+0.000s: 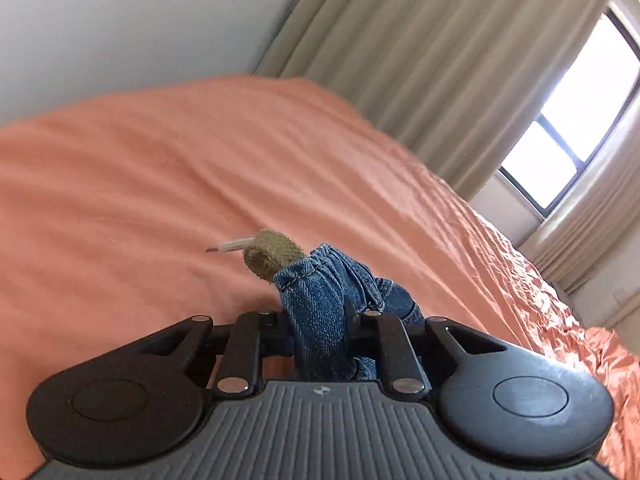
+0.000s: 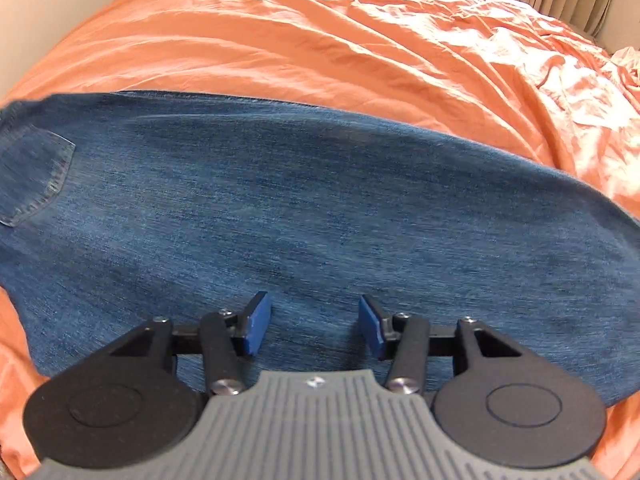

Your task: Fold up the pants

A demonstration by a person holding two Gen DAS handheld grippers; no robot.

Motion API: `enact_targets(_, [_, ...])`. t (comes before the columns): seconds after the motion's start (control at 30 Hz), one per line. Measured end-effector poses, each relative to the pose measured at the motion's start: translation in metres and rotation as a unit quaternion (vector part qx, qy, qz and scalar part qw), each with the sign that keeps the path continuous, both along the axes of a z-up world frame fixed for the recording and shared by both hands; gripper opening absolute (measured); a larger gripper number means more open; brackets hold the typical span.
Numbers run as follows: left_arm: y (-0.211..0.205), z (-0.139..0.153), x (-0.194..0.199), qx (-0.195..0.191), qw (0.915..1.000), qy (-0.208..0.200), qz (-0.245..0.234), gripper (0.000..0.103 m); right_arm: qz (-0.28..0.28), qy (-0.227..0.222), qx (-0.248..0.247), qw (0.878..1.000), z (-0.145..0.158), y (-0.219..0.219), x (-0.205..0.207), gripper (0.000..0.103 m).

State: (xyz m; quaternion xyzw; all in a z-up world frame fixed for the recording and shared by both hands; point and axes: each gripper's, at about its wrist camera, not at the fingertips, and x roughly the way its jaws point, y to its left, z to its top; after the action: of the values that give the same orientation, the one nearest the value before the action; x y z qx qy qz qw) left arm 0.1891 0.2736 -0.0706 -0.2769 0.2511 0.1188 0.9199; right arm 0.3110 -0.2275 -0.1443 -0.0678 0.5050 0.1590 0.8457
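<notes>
Blue denim pants (image 2: 280, 216) lie spread flat on an orange bed sheet (image 2: 360, 40), with a back pocket (image 2: 32, 176) at the far left. My right gripper (image 2: 316, 330) hovers just over the denim, open, its blue pads (image 2: 256, 328) apart with only flat cloth below them. In the left wrist view my left gripper (image 1: 320, 320) is shut on a bunched part of the pants (image 1: 320, 300), at the waistband. A tan drawstring end (image 1: 272, 254) with a white tip sticks out past it. The left pads are hidden by the cloth.
The orange sheet (image 1: 160, 180) covers the whole bed and is wrinkled toward the right. Beige curtains (image 1: 420, 60) and a bright window (image 1: 560, 152) stand beyond the bed's far side. A pale wall (image 1: 100, 20) runs behind the bed.
</notes>
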Motion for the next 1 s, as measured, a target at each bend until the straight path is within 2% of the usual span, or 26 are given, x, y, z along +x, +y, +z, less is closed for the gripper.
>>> enact_targets(0.07, [-0.007, 0.010, 0.005, 0.060, 0.9980, 0.010, -0.017, 0.021, -0.008, 0.002, 0.000, 1.000, -0.001, -0.009, 0.000, 0.045])
enact_targets(0.1, [-0.006, 0.005, 0.011, 0.068, 0.9972, 0.026, -0.015, 0.021, -0.016, 0.001, 0.000, 1.000, -0.003, -0.015, 0.001, 0.045])
enact_targets(0.27, [0.004, -0.058, 0.037, 0.081, 0.9900, 0.115, -0.003, 0.021, -0.057, 0.006, 0.007, 0.998, -0.006, -0.045, 0.007, 0.045])
enact_targets(0.33, [0.008, -0.075, 0.037, 0.063, 0.9907, 0.120, 0.003, 0.024, -0.066, 0.006, 0.001, 0.998, -0.006, -0.057, 0.009, 0.045])
enact_targets(0.4, [0.012, -0.082, 0.039, 0.043, 0.9911, 0.125, 0.009, 0.031, -0.078, 0.009, -0.002, 0.997, -0.008, -0.070, 0.012, 0.045])
enact_targets(0.43, [0.012, -0.080, 0.038, 0.042, 0.9906, 0.130, 0.011, 0.034, -0.086, 0.011, -0.002, 0.996, -0.009, -0.076, 0.013, 0.045])
enact_targets(0.5, [0.007, -0.073, 0.036, 0.061, 0.9878, 0.143, 0.010, 0.046, -0.101, 0.013, 0.006, 0.995, -0.008, -0.090, 0.015, 0.045])
enact_targets(0.53, [0.002, -0.065, 0.036, 0.079, 0.9862, 0.146, 0.007, 0.048, -0.108, 0.014, 0.010, 0.994, -0.007, -0.097, 0.015, 0.045])
enact_targets(0.6, [-0.005, -0.050, 0.028, 0.114, 0.9825, 0.147, 0.003, 0.067, -0.130, 0.013, 0.028, 0.991, 0.000, -0.117, 0.012, 0.045])
enact_targets(0.67, [-0.018, -0.033, 0.020, 0.149, 0.9796, 0.135, 0.004, 0.073, -0.160, 0.010, 0.054, 0.986, 0.010, -0.145, 0.008, 0.045])
enact_targets(0.77, [-0.041, -0.011, 0.008, 0.177, 0.9773, 0.117, 0.008, 0.074, -0.213, 0.001, 0.088, 0.973, 0.025, -0.195, 0.000, 0.044])
enact_targets(0.83, [-0.059, 0.001, 0.000, 0.176, 0.9790, 0.102, 0.000, 0.074, -0.251, -0.011, 0.108, 0.962, 0.037, -0.233, -0.008, 0.038])
enact_targets(0.93, [-0.091, 0.015, -0.003, 0.167, 0.9817, 0.080, -0.045, 0.071, -0.312, -0.028, 0.136, 0.940, 0.048, -0.290, -0.023, 0.036])
enact_targets(1.0, [-0.116, 0.024, 0.000, 0.184, 0.9784, 0.076, -0.058, 0.071, -0.348, -0.036, 0.154, 0.924, 0.049, -0.327, -0.030, 0.036])
